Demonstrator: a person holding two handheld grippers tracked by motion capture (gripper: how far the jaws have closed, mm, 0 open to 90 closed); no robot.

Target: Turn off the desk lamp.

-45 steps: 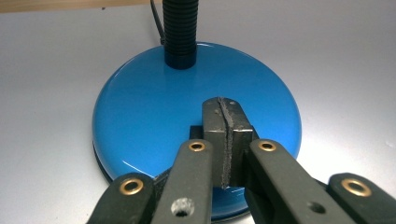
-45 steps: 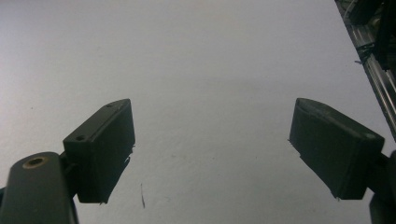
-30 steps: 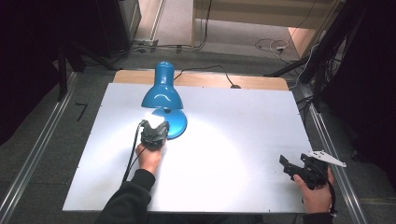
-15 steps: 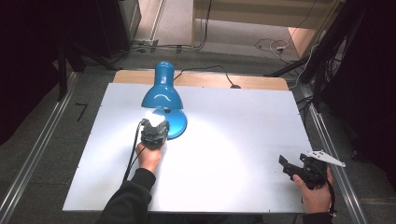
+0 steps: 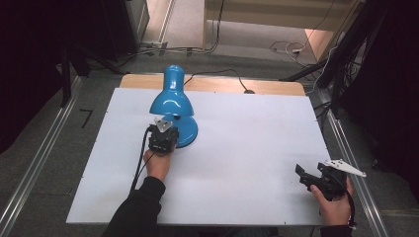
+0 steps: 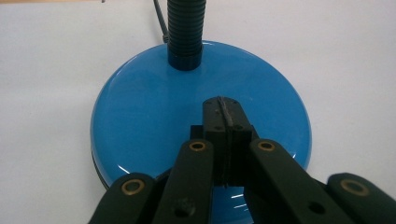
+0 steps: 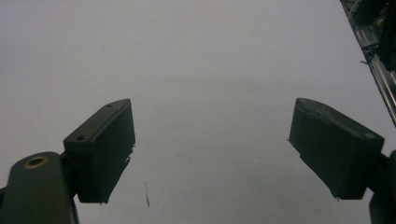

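Observation:
A blue desk lamp (image 5: pixel 171 98) stands left of centre on the white table (image 5: pixel 247 133), its shade bent forward over its round blue base (image 6: pixel 154 112). A black ribbed neck (image 6: pixel 185 28) rises from the back of the base. My left gripper (image 5: pixel 163 136) hovers at the front of the base, jaws pressed together with nothing between them (image 6: pixel 224 114). My right gripper (image 5: pixel 309 178) rests near the table's front right corner, jaws wide apart over bare table (image 7: pixel 210 149).
The lamp's black cord (image 5: pixel 217 74) runs off the back edge over a wooden strip (image 5: pixel 276 88). Metal rails (image 5: pixel 346 148) flank the table. Loose cables (image 5: pixel 286 48) lie on the floor behind.

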